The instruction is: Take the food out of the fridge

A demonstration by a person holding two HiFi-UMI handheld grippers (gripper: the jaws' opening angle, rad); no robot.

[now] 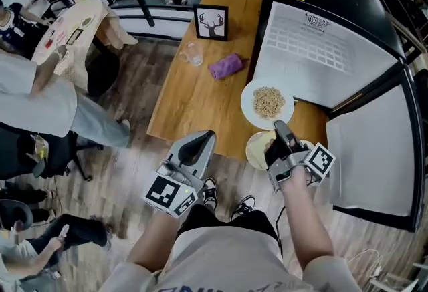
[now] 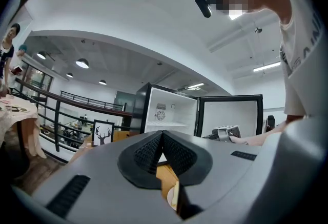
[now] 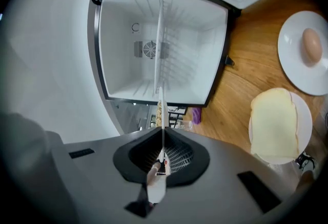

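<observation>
At centre right of the head view, the right tongs (image 1: pixel 278 126) were clamped on the rim of the plate of grains (image 1: pixel 267 102), held level over the bench (image 1: pixel 194 100), likely against spilling, outside the empty fridge (image 3: pixel 123 38); the left tongs (image 2: pixel 161 142) were shut, empty
</observation>
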